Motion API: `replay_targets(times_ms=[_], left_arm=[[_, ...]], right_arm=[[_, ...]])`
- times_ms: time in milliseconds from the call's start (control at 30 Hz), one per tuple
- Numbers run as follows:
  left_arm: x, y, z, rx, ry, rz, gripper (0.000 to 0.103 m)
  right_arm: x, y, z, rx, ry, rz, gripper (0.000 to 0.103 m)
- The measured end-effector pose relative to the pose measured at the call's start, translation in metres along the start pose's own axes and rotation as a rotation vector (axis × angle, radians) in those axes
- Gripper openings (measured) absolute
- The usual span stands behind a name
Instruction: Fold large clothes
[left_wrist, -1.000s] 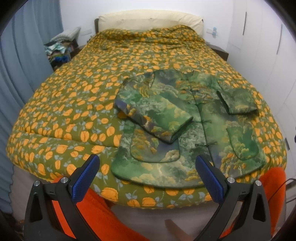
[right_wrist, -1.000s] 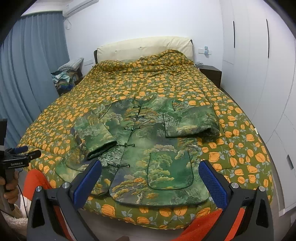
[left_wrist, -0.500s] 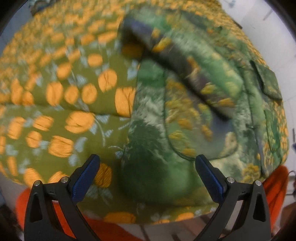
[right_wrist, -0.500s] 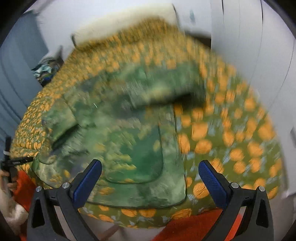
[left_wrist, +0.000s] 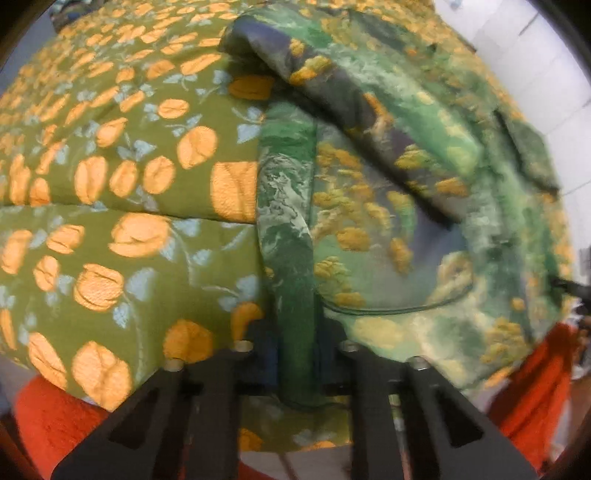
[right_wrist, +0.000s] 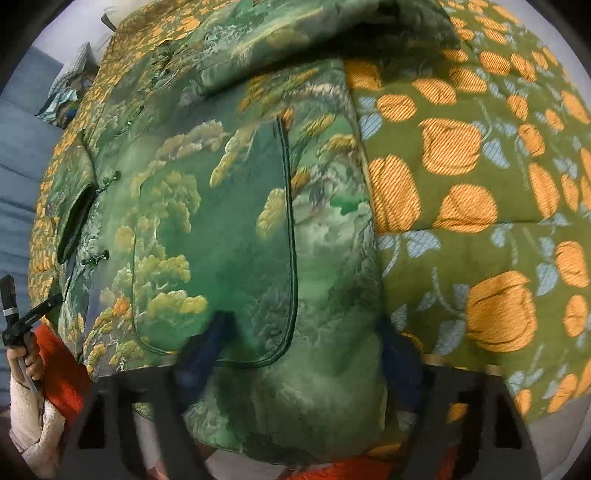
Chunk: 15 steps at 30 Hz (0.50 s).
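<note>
A green jacket with a landscape print (left_wrist: 388, 229) lies flat on the bed, both sleeves folded across its front. My left gripper (left_wrist: 295, 354) is shut on the jacket's hem at its left bottom corner, with a fold of cloth pinched between the fingers. In the right wrist view the jacket (right_wrist: 221, 221) fills the frame. My right gripper (right_wrist: 299, 350) is at the hem's right bottom corner. Its blue fingers (right_wrist: 207, 350) stand apart with the cloth bunched between them.
The bed carries a green quilt with orange flowers (left_wrist: 110, 177), which also shows in the right wrist view (right_wrist: 480, 184). The person's orange clothing (left_wrist: 48, 413) is at the bed's foot. Blue curtains (right_wrist: 18, 147) hang at the left.
Both grippers moved down and forward from above the bed's foot to the jacket's hem. The left gripper closed on the hem. The right gripper's fingers came closer together around the hem.
</note>
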<state>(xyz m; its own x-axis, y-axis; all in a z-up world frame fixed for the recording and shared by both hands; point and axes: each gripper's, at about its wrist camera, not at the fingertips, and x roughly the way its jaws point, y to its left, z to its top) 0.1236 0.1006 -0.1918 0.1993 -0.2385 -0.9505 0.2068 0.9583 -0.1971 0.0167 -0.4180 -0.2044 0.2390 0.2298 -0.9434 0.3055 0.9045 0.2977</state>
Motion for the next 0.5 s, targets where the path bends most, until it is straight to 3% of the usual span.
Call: replay_targets(times_ms=[33, 133, 433, 500], left_arm=[[-0.005, -0.004, -0.003, 0.007, -0.014, 0.006, 0.011], [-0.018, -0.015, -0.013, 0.039, -0.025, 0.021, 0.01], [-0.03, -0.021, -0.046, 0.118, 0.044, 0.127, 0.012], [-0.029, -0.029, -0.047, 0.146, 0.041, 0.173, 0.023]], right_arm=[[-0.001, 0.0, 0.0, -0.001, -0.003, 0.005, 0.043], [-0.013, 0.009, 0.002, -0.034, -0.023, -0.005, 0.029], [-0.036, 0.036, -0.011, -0.137, 0.001, -0.049, 0.025], [-0.03, 0.037, -0.012, -0.155, -0.012, -0.083, 0.025]])
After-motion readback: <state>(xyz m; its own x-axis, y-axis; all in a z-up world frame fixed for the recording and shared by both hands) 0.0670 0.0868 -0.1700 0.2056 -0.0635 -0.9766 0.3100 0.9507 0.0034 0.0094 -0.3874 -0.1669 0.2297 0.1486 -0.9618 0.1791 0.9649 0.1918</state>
